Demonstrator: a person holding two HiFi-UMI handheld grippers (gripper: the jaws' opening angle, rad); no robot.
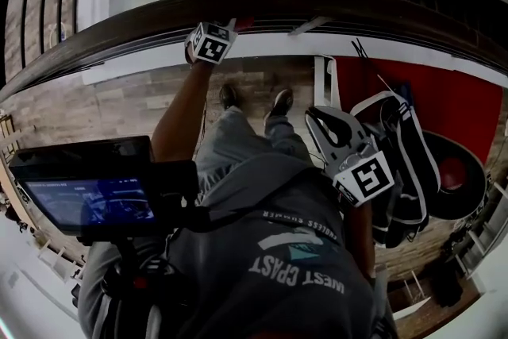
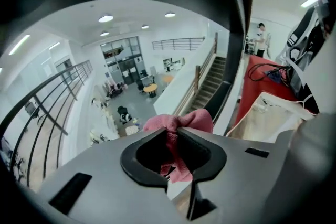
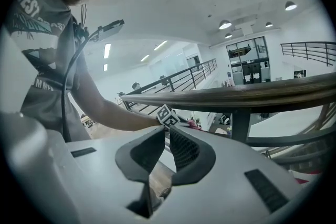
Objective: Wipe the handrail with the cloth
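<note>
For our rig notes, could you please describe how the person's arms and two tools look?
The left tool and right tool have pale grey bodies with dark curved pads, the right's ribbed. Each carries a white cube with black square markers. The person wears a grey short-sleeved T-shirt with pale print.

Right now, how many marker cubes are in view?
2: a cube on the left gripper at the handrail; a cube on the right gripper, lower down.

The crumpled pink cloth point(image 2: 178, 124), pinched in the left tongs point(image 2: 172, 132), sits just beside the dark, curved wooden handrail point(image 1: 317, 8).
</note>
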